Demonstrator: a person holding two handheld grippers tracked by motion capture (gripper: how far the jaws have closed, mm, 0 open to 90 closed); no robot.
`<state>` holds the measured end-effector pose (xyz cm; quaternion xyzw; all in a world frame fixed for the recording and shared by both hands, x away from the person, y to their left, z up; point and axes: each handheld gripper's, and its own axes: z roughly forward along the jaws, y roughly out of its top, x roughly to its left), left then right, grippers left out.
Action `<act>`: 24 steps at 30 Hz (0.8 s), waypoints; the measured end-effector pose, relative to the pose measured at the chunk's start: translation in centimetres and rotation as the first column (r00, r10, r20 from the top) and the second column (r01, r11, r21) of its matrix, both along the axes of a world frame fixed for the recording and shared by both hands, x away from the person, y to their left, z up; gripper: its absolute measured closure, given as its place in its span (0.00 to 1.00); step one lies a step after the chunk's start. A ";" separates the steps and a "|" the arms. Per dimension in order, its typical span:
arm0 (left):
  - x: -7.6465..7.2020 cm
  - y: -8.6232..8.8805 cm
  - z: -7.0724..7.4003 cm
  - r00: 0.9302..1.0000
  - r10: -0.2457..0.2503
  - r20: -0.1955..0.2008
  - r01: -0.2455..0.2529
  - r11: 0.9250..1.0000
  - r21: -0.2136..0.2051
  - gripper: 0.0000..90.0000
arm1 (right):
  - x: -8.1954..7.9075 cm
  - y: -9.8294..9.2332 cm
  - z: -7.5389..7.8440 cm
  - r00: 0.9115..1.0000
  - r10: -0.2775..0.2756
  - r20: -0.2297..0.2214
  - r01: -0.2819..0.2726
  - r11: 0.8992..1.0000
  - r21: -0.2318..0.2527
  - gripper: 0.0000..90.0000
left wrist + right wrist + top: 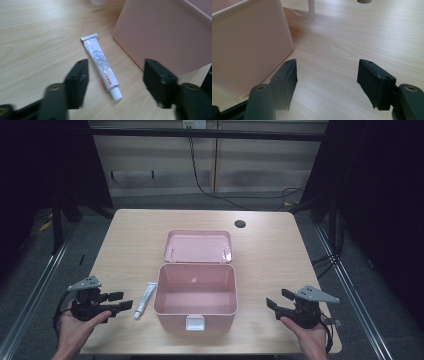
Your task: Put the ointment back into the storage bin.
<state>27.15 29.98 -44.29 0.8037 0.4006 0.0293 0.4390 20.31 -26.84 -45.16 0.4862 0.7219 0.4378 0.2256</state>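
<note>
While the left tongs [121, 301] sit low at the near left of the table [270, 250], jaws spread with nothing between them, the white tube [145, 300] lies just ahead of their tips, apart from both jaws. In the left gripper view the tube [101, 65] lies flat with its cap end toward the tongs [115, 82] and its crimped end away. The tube lies just beside the left wall of the pink box [195, 295], with a narrow strip of bare wood between them.

Right tongs [276, 301] at near right, jaws apart and empty, well apart from the box's right wall; in the right gripper view the tongs [326, 80] face bare wood with the box [249, 45] at their left.

Box open; its lid [198, 246] lies flat behind it. Farther on, a round hole [240, 224] near the far edge. Open tabletop on both sides of the box.
</note>
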 end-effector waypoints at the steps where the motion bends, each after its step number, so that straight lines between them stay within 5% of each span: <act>1: 0.1 0.0 0.1 1.000 -0.004 -0.022 0.003 1.000 -0.023 0.46 | 0.0 0.1 0.1 1.000 0.004 0.002 -0.004 1.000 0.015 0.36; 5: 0.2 0.0 0.5 0.998 -0.027 -0.049 0.025 0.999 -0.040 0.49 | -0.1 0.2 0.1 0.997 0.041 -0.061 -0.037 0.997 0.063 0.34; 8: 0.2 -0.4 0.9 0.998 -0.033 -0.046 0.034 0.999 0.010 0.54 | -0.1 0.2 0.3 0.998 0.042 -0.046 -0.039 0.997 0.070 0.34; 11: 0.4 -0.9 1.3 0.998 -0.046 -0.050 0.049 0.996 0.070 0.47 | -0.1 0.1 0.3 0.997 0.038 -0.062 -0.033 0.996 0.078 0.33; 24: 2.4 -2.6 3.5 0.992 -0.069 -0.107 0.087 0.980 0.180 0.49 | -0.3 0.4 0.3 0.993 0.072 -0.095 -0.062 0.993 0.105 0.32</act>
